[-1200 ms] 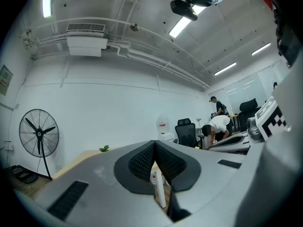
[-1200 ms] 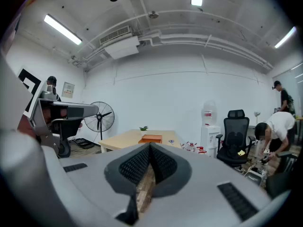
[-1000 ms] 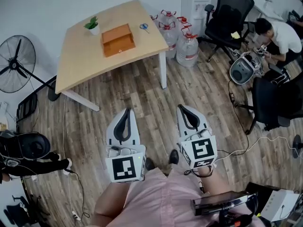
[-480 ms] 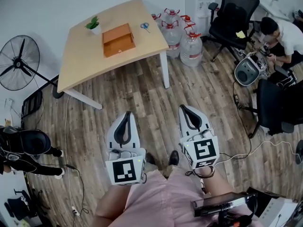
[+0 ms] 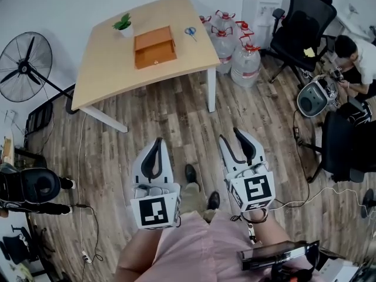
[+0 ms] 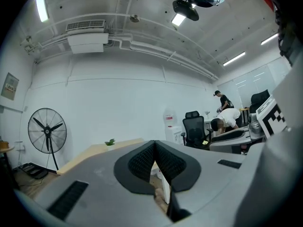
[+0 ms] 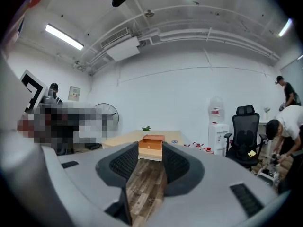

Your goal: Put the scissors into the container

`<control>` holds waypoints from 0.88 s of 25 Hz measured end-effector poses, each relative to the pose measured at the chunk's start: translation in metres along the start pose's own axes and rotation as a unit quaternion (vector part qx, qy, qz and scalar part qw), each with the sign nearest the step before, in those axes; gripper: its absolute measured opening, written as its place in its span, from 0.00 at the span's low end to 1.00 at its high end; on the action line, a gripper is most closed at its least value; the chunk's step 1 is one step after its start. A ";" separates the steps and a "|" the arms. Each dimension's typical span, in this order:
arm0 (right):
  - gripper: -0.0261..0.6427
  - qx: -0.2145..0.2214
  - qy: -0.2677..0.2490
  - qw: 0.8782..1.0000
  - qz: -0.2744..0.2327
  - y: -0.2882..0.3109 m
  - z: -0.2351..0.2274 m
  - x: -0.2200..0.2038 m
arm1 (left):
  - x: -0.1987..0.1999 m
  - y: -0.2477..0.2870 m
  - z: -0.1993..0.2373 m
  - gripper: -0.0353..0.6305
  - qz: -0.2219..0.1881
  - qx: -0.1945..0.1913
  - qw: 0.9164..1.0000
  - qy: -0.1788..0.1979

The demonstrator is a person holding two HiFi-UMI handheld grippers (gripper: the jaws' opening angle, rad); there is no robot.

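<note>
Well apart from both grippers, the scissors (image 5: 191, 33) lie flat on the far right part of the tabletop (image 5: 106, 69), just beside the orange container (image 5: 155, 47) and outside it; the container sits near the tabletop's middle, with a small potted plant (image 5: 124, 24) beyond its left corner; the left gripper (image 5: 157, 141) hangs low over the wooden floor (image 5: 176, 116) in front of the person's legs, and in the left gripper view its jaws meet at the tips with nothing between them; the right gripper (image 5: 230, 136) hangs beside it at about the same height, its jaws parted and empty, and the right gripper view shows only floor planks and the distant container through the gap; a standing fan (image 5: 24, 64) is off the tabletop's left end, several water bottles (image 5: 245, 63) stand on the floor by its right leg, and a black office chair (image 5: 301, 31) is further right.
</note>
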State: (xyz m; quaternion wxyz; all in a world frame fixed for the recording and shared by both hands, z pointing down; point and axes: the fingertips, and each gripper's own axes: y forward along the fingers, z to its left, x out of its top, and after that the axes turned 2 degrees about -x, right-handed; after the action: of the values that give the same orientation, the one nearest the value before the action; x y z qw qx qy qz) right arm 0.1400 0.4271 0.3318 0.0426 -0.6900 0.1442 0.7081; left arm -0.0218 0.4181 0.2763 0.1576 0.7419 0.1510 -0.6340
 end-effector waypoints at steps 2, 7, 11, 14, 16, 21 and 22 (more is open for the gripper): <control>0.28 -0.001 -0.003 1.000 0.002 0.015 -0.003 0.002 | -0.001 0.014 0.009 0.06 0.000 0.002 1.000 -0.001; 0.28 -0.003 -0.006 1.000 0.007 0.063 -0.011 0.006 | -0.008 0.054 0.037 0.06 0.005 0.003 1.000 -0.004; 0.27 -0.010 -0.012 1.000 0.010 0.112 -0.018 0.016 | -0.012 0.096 0.068 0.06 0.008 0.000 1.000 -0.008; 0.27 -0.015 -0.014 1.000 0.011 0.144 -0.020 0.020 | -0.014 0.121 0.088 0.06 0.006 -0.002 1.000 -0.009; 0.27 -0.020 -0.016 1.000 0.009 0.163 -0.021 0.026 | -0.012 0.136 0.102 0.06 0.000 -0.004 1.000 -0.008; 0.25 -0.027 -0.026 0.999 -0.006 0.205 -0.017 0.046 | -0.004 0.167 0.134 0.06 -0.018 -0.008 1.000 -0.010; 0.25 -0.029 -0.028 0.999 -0.009 0.212 -0.016 0.050 | -0.002 0.171 0.139 0.06 -0.020 -0.008 1.000 -0.014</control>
State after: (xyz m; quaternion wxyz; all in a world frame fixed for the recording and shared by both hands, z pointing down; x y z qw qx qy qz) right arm 0.0983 0.2133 0.3126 0.0335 -0.6720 0.1160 0.7306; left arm -0.0737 0.2037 0.2648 0.1532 0.7284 0.1685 -0.6461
